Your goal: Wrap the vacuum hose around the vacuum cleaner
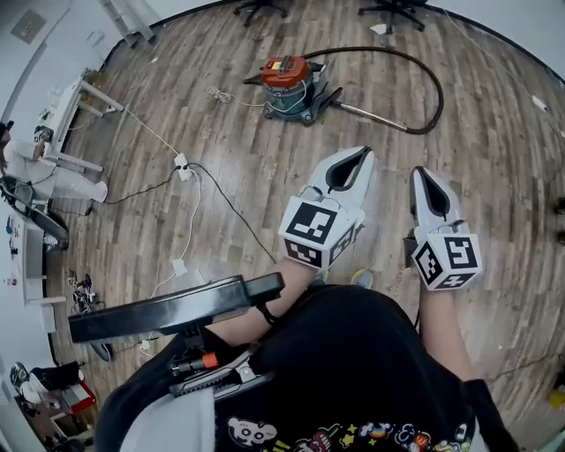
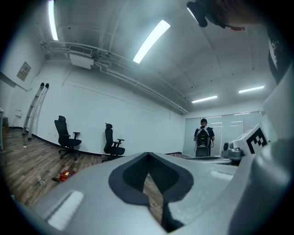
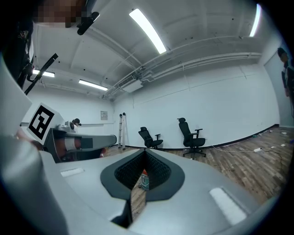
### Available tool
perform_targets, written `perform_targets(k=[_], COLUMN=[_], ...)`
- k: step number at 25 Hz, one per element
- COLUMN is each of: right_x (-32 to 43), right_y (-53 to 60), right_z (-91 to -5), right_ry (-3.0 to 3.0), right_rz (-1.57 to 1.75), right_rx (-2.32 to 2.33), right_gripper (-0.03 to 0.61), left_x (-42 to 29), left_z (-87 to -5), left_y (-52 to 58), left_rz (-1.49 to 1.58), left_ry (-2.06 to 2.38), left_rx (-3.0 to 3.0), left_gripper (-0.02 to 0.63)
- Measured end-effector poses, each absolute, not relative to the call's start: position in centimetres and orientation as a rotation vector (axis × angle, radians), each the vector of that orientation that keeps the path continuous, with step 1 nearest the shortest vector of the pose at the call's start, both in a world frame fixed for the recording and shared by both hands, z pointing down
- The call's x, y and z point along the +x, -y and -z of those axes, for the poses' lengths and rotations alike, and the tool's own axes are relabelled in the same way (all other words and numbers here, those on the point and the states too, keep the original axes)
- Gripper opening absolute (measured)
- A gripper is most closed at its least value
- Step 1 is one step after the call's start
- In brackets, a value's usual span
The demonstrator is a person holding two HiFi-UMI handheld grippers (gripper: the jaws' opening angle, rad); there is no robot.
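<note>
1. Nearest the head camera, a long black bar (image 1: 177,309) is projecting across the person's black shirt; its mounting is hidden under the torso.
2. The white left gripper (image 1: 364,154) is pointing forward over the brown wooden plank floor (image 1: 221,203). Its jaws are meeting at the tips and are gripping nothing; only a sliver of floor is showing through the slit behind them.
3. The white right gripper (image 1: 418,172) is hanging just beside it, clenched in the same way and empty. In the right gripper view, part of the cleaner is showing far off through the slit.
4. A white power strip with thin white and black cables (image 1: 182,164) is lying on the floor further out.
5. The red-lidded green canister vacuum cleaner (image 1: 290,86) is standing well apart from both grippers. Its black vacuum hose (image 1: 434,88) is lying in an open loop on the floor to the cleaner's right, not wound around the body.
6. Black office chairs (image 1: 260,7) are standing at the far wall, cut off by the frame edge.
</note>
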State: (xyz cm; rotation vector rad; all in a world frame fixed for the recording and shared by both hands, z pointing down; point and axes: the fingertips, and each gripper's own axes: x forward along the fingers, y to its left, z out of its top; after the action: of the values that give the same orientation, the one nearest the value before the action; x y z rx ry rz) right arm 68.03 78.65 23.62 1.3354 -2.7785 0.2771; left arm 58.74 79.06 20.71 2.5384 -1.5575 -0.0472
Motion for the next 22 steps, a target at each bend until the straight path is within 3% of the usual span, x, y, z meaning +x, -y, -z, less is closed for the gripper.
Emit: perform_targets(k=[14, 22], right_x=[77.9, 78.4], right_y=[-78.8, -77.5], right_z=[-24.8, -25.6], right_ry=[2.791, 2.807], right_rz=[-0.291, -0.33], right_rx=[1.28, 1.266], right_gripper=[0.021, 0.021], left_x=[68.8, 68.4], left_z=[-21.3, -21.6], left_y=[-79.4, -78.4], left_rz=[-0.002, -0.033], left_ry=[1.592, 1.626], left_rx=[2.533, 2.521], left_gripper=[0.002, 0.002])
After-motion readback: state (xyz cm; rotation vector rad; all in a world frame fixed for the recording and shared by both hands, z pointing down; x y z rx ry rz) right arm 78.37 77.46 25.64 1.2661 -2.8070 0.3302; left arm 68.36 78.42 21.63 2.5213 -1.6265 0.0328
